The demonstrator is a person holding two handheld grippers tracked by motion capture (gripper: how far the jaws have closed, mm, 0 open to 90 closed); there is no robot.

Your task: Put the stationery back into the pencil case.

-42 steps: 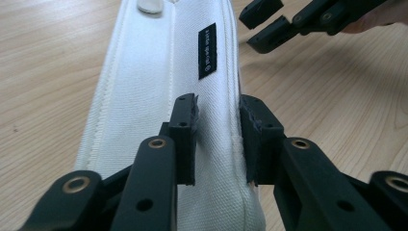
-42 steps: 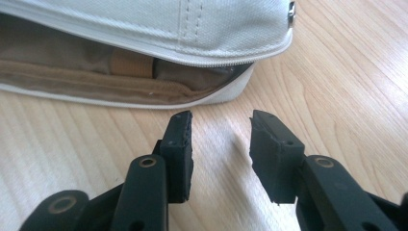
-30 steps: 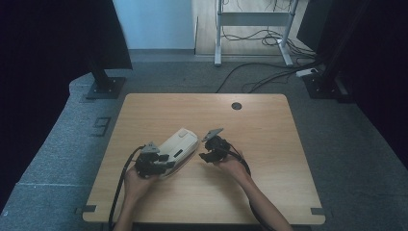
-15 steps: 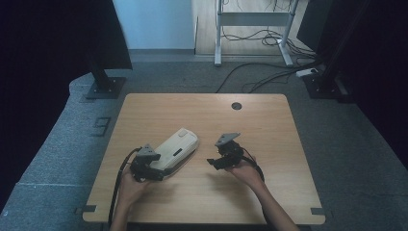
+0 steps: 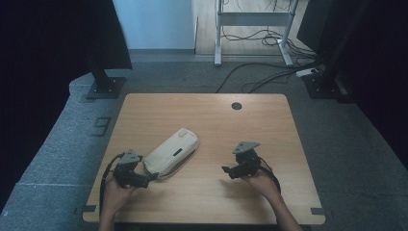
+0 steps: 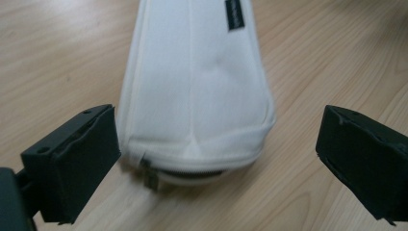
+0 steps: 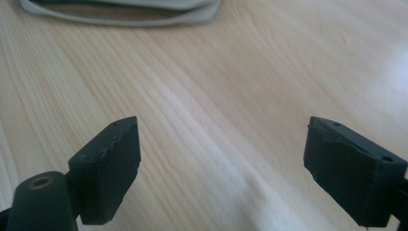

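Note:
A white zip pouch (image 5: 172, 152) lies slantwise on the wooden table (image 5: 211, 120), left of the middle. My left gripper (image 5: 150, 176) sits at the pouch's near end. In the left gripper view its jaws have just been opening and stand wide on either side of the zipped end of the pouch (image 6: 197, 86) without touching it. My right gripper (image 5: 226, 170) is well off to the right of the pouch, low over bare wood. Its jaws have also just been opening, with nothing between them, and the pouch's edge (image 7: 120, 12) shows far ahead.
A round cable hole (image 5: 236, 106) sits near the table's far edge. Beyond the table are grey carpet, a dark stand base (image 5: 105, 88) at the left, a metal frame (image 5: 250, 29) and loose cables (image 5: 269, 77) on the floor.
Both grippers have come away from the pouch and their jaws have spread. The right one slid off to the right, the left drew back toward the near left. The pouch lies still.

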